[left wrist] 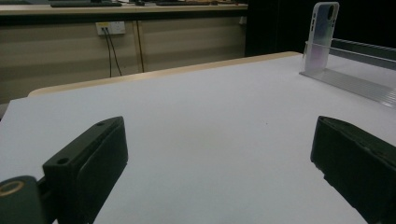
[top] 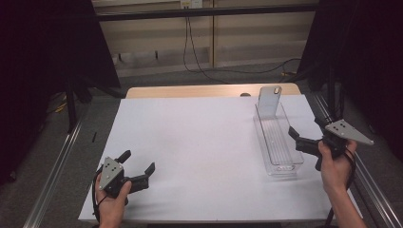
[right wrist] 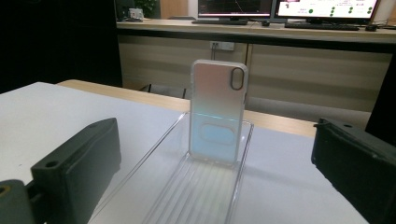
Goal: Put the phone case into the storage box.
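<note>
A clear plastic tray [top: 278, 142] lies lengthwise on the right side of the white table [top: 190, 142]. A pale, translucent phone case [top: 269, 99] stands upright at the tray's far end, camera cutout at the top. My right gripper [top: 306, 129] is held open just right of the tray's near half, with nothing between its jaws. In the right gripper view the phone case [right wrist: 218, 112] and the tray [right wrist: 205, 191] lie straight ahead of the open gripper [right wrist: 215, 172]. My left gripper [top: 138, 161] rests open and empty near the table's front left corner. In the left gripper view the phone case [left wrist: 322, 37] stands far off to the right.
A wooden strip [top: 209, 90] edges the table's far side. Metal rails [top: 52, 166] run along both sides of the table, black curtains hang left and right, and cables [top: 199, 61] trail on the floor behind. Monitors [right wrist: 327, 9] sit on a far desk.
</note>
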